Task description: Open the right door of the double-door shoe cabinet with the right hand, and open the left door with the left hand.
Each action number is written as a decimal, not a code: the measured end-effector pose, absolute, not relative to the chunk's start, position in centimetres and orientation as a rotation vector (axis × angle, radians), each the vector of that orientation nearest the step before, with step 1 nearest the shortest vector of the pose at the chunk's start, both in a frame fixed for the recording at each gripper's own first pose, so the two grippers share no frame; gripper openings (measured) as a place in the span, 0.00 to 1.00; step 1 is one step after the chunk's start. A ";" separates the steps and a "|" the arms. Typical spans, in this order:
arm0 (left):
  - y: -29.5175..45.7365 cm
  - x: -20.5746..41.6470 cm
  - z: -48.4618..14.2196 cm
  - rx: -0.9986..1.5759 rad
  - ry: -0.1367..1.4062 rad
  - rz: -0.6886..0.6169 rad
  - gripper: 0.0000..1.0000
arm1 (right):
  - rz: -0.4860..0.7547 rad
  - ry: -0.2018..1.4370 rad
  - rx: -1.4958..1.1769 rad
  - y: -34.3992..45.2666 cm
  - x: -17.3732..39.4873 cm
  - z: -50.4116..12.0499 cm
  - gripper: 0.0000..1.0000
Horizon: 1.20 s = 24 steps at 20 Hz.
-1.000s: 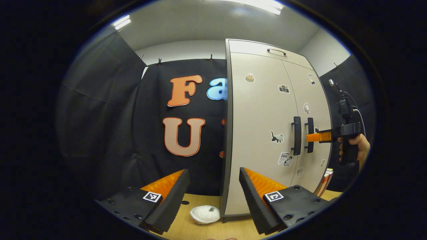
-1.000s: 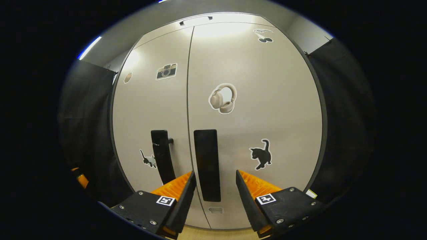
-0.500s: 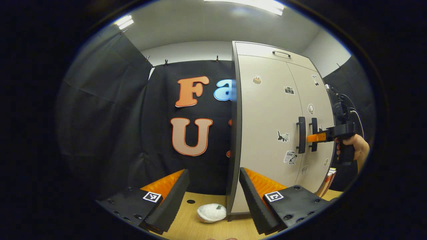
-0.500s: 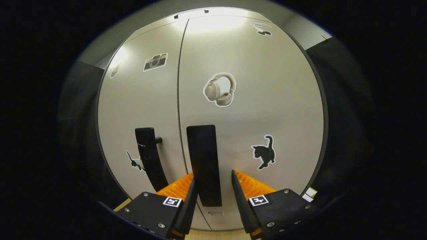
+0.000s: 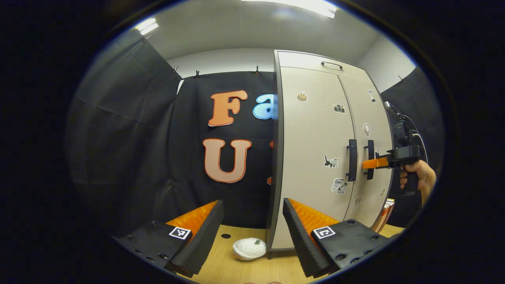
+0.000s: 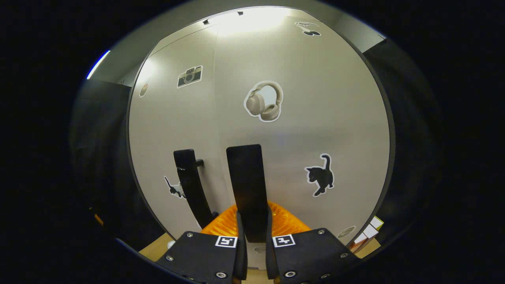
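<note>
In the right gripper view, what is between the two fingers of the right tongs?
The right door handle of the shoe cabinet stands between them in the right gripper view; both fingers of the right tongs press on its lower part.

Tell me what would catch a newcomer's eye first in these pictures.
Probably the right claw, clamped on the black handle of the right door low in the right gripper view, with a headphones sticker above. In the left gripper view, the pale shoe cabinet stands right of centre, both doors closed, the left claw open before it.
</note>
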<state>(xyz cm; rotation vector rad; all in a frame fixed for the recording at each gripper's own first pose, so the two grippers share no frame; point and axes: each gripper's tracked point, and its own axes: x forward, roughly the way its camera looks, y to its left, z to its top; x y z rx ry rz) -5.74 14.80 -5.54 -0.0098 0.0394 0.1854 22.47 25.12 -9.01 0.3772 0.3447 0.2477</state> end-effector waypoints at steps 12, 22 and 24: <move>8.8 -5.0 -5.5 -0.022 0.057 0.122 0.96 | 0.362 0.311 0.379 23.3 18.4 -7.5 0.18; 5.0 -2.2 -7.3 -0.018 0.088 0.045 0.96 | 0.376 0.280 0.379 20.1 16.1 -6.9 0.18; 4.3 -1.6 -8.1 -0.037 0.107 0.029 0.96 | 0.349 0.274 0.353 19.3 15.9 -7.0 0.18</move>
